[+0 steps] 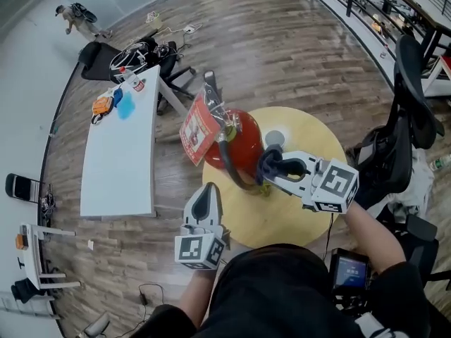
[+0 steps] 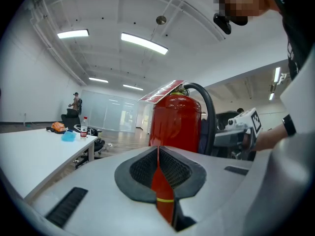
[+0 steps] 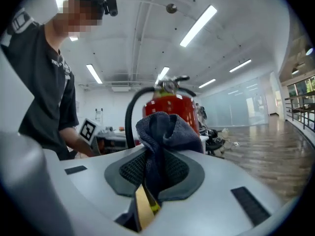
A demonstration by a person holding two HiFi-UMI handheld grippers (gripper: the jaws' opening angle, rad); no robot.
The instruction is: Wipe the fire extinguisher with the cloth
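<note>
1. The left gripper (image 1: 205, 191) hovered at the near edge of the round yellow table (image 1: 313, 138). Its jaws were pressed together with nothing between them, and they pointed at the fire extinguisher.
2. The right gripper (image 3: 156, 167) was clamped on a bunched fold of the dark blue cloth (image 3: 165, 126), held just beside the extinguisher's right flank. Whether the cloth touched the red body could not be told.
3. The cloth looked soft, limp and light. A pinch on a gathered fold, as here, seemed the sensible hold, since it left a loose pad free for rubbing.
4. The fire extinguisher (image 1: 240, 144) stood upright on the round table, with its black hose (image 1: 233, 169) curving down the front.
5. It was probably heavy and rigid, and its smooth painted shell would be slippery. The valve handle or neck at the top seemed the best place for the free gripper to steady it against sliding or tipping.
6. A red-and-white tag (image 1: 195, 132) hung from the neck, but its print was too small to read. The only other markings were the square patterns on the gripper cubes.
7. Farther left stood a long white table (image 1: 116, 162) carrying a bottle (image 2: 84, 127), a blue item and an orange one, with office chairs beyond.
</note>
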